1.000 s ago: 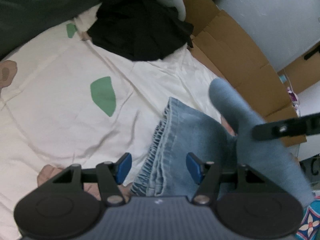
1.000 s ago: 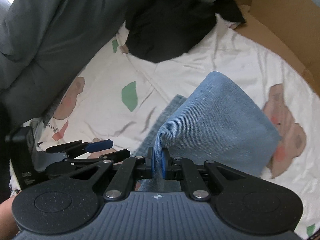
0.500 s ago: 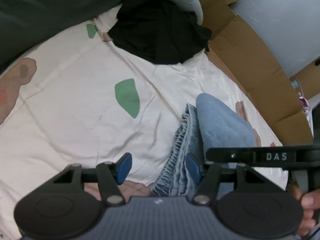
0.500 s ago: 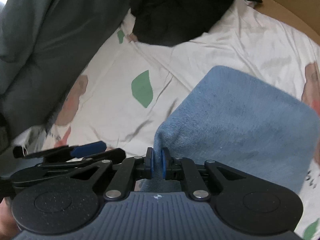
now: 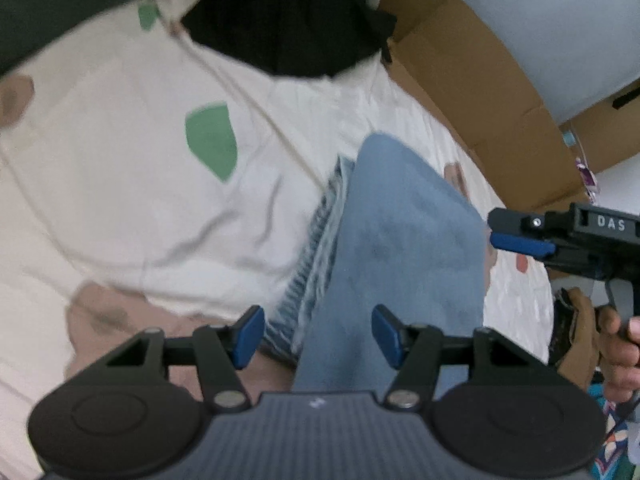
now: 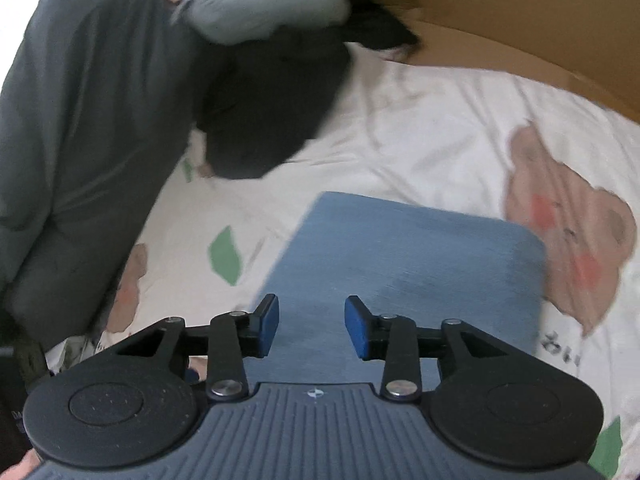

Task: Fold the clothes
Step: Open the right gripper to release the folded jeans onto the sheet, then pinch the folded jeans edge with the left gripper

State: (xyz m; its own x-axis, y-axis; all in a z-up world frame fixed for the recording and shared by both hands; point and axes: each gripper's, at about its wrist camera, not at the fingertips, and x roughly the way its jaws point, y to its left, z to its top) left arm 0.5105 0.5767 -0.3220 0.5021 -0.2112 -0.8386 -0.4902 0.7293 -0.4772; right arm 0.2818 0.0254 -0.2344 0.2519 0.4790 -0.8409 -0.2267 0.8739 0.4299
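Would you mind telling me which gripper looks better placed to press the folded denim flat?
Probably the right. The right gripper has just been opening, nothing is clamped, and it hangs over the broad folded denim. The left gripper, also open, straddles the garment's gathered edge on the bedsheet.

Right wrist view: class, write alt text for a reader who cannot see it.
The right tool hangs open above folded blue denim lying on a white bedsheet printed with a bear. Its jaws have just opened, gripping nothing. Dark clothes lie beyond.
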